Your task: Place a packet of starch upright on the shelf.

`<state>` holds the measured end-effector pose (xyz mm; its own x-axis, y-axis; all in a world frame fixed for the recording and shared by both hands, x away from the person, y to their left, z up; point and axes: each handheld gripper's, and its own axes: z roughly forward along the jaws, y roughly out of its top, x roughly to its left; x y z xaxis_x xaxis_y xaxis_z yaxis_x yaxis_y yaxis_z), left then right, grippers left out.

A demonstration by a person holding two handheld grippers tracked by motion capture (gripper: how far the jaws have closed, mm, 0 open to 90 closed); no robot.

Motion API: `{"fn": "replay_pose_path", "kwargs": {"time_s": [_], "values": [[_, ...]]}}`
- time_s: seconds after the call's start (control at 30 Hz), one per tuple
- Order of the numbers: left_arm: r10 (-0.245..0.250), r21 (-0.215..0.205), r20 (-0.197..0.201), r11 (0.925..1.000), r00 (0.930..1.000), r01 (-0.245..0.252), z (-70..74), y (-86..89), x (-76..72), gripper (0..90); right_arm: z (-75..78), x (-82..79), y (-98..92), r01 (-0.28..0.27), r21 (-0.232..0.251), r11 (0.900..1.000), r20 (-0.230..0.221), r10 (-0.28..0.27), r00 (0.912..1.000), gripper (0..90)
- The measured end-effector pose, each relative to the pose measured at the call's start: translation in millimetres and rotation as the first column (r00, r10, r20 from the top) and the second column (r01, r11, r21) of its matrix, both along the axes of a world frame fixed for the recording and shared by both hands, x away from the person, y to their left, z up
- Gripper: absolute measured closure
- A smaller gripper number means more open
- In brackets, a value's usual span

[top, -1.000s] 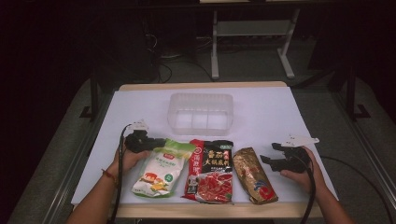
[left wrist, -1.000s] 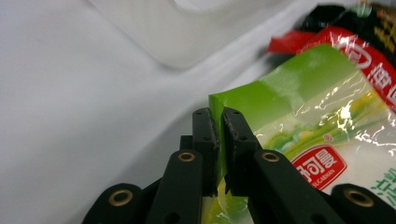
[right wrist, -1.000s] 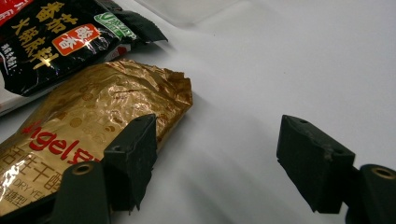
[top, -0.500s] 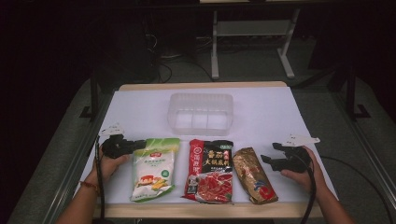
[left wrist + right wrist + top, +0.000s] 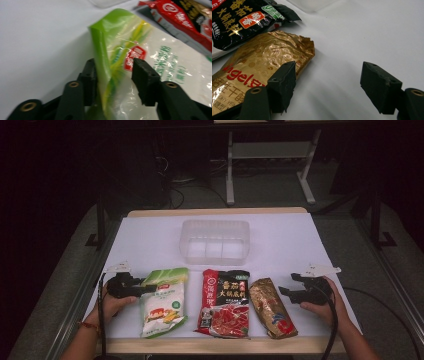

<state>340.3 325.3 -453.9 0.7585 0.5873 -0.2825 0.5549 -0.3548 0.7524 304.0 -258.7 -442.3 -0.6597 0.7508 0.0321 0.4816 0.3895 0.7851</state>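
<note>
Three packets lie side by side on the desk, long axes running near to far. The green bag sits leftmost, its top corner between the left gripper's just-opened fingers. The right gripper waits spread beside the gold packet.

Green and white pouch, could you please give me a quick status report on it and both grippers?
Left gripper jaws just opening, green and white pouch edge between them. Right gripper open beside the gold packet. Clear bin path unobstructed.
</note>
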Motion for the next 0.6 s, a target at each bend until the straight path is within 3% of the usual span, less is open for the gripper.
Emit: {"fn": "replay_pose_path", "kwargs": {"time_s": [0.03, 0.1, 0.13, 0.27, 0.4, 0.43, 0.5, 0.6], "values": [[0.001, 0.006, -0.011, 1.0, 0.9999, 0.0, -0.4, -2.5, -0.2, 45.0, 0.0, 0.1, -0.6, 0.001, 0.008, 1.0, -0.005, -0.001, 1.0, 28.0], [-0.008, -0.007, -0.023, 0.9999, 0.9997, 0.008, -1.0, -6.4, -0.6, 42.8, 0.0, 0.2, -1.1, -0.001, 0.01, 1.0, -0.007, 0.001, 1.0, 27.9], [-0.007, -0.012, -0.027, 0.9999, 0.9996, 0.006, -1.0, -9.1, -1.3, 34.5, -0.1, 0.3, -1.4, -0.003, 0.011, 1.0, -0.01, 0.003, 0.9999, 27.9], [0.015, -0.014, -0.031, 0.9998, 0.9994, -0.015, -1.4, -17.2, -2.3, 33.0, -0.1, 0.7, -1.8, -0.01, 0.022, 1.0, -0.017, 0.01, 0.9998, 27.9], [0.031, 0.001, -0.02, 0.9995, 0.9993, -0.031, -1.5, -21.0, -3.5, 53.7, -1.0, 1.6, -0.5, -0.024, 0.019, 1.0, -0.029, 0.025, 0.9993, 28.0], [0.033, 0.007, -0.02, 0.9994, 0.9993, -0.033, -1.5, -21.5, -3.5, 53.7, -1.0, 1.6, -0.5, -0.024, 0.019, 1.0, -0.029, 0.025, 0.9993, 28.0], [0.038, 0.024, -0.012, 0.999, 0.9992, -0.038, -1.5, -25.1, -4.9, 65.4, -1.5, 1.7, 0.0, -0.027, 0.022, 0.999, -0.036, 0.028, 0.999, 27.9], [0.043, 0.036, -0.006, 0.9984, 0.999, -0.043, -1.5, -27.4, -6.3, 72.7, -1.6, 1.8, -0.2, -0.027, 0.022, 0.999, -0.037, 0.028, 0.9989, 27.9]]}}
